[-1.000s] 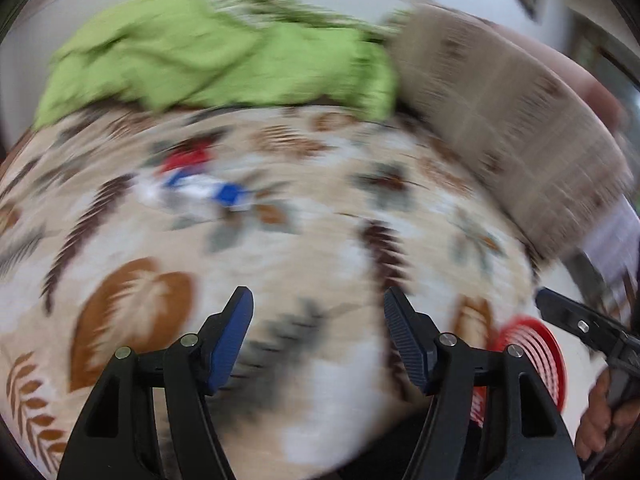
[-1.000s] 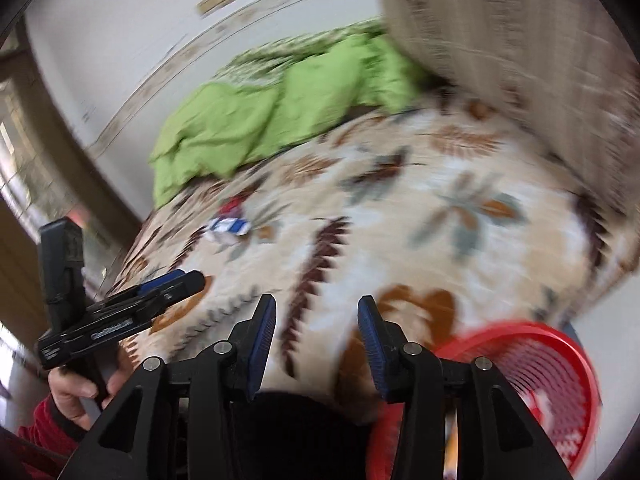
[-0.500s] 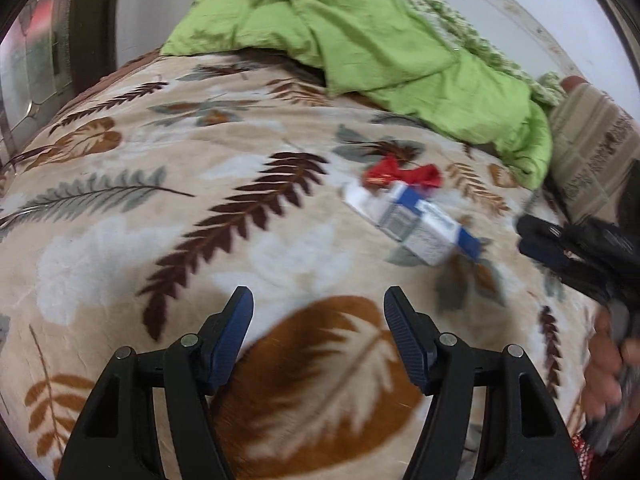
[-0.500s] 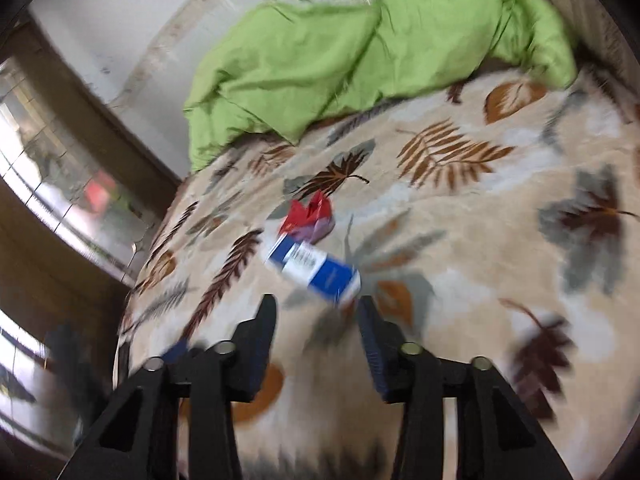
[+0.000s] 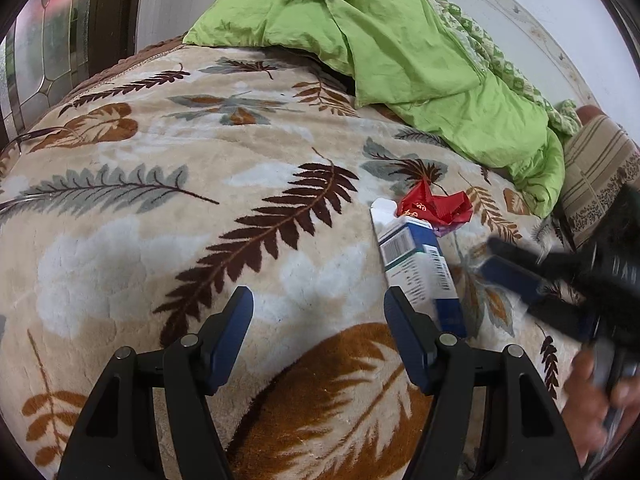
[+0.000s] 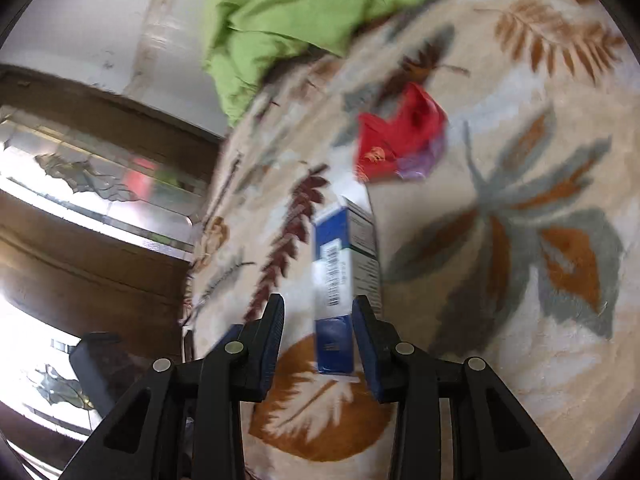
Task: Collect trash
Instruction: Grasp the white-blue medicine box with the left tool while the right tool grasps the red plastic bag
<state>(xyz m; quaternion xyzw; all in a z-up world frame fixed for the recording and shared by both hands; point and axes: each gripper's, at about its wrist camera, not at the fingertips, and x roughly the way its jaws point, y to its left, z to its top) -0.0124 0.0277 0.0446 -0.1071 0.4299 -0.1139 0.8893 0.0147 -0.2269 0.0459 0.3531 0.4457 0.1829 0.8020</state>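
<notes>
The blue-and-white carton (image 6: 344,276) lay on the bed blanket (image 6: 520,380), lower centre of frame, its near end between the right tongs (image 6: 318,332), which hadn't clamped yet. Looked light and crushable; narrow sides seemed best. Left tongs (image 5: 318,312) gaped empty.

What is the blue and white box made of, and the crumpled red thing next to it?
The blue and white box looks like thin printed cardboard: flat faces, sharp folded edges, barcodes, an open end flap. The crumpled red wrapper seems to be thin plastic or foil film: it holds sharp creases and shines a little. Blur leaves that open.
</notes>
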